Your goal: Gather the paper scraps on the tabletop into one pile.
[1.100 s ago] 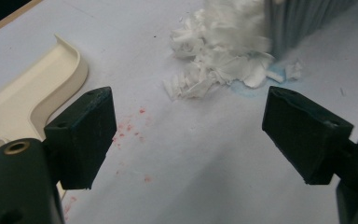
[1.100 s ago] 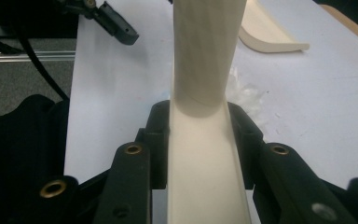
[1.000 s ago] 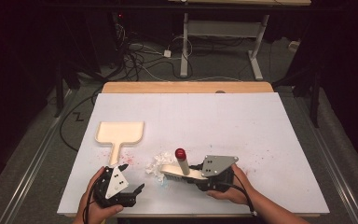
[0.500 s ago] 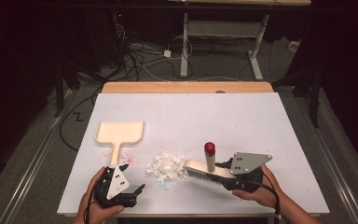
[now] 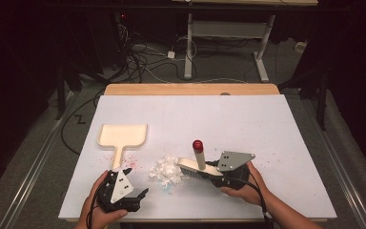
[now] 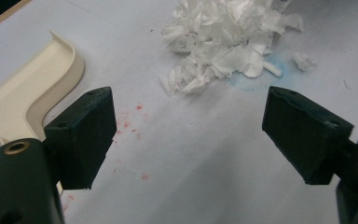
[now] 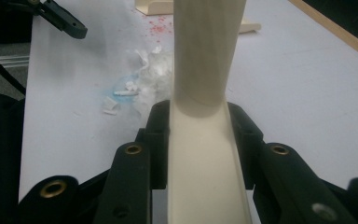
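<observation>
**Brush at the paper heap**

A white table (image 5: 276, 143) stands in a dark room, cables on the floor behind it. My right gripper (image 5: 221, 172) is clamped on the base of a cream brush (image 5: 198, 167) — its red-capped handle stands up, its bristles just right of the heap of white paper scraps (image 5: 166, 171). My left gripper (image 5: 131, 183) rests near the front edge, jaws spread wide with nothing between them — bare table and red specks below. The cream dustpan (image 5: 123, 136) lies beyond it, left of the scraps.
</observation>
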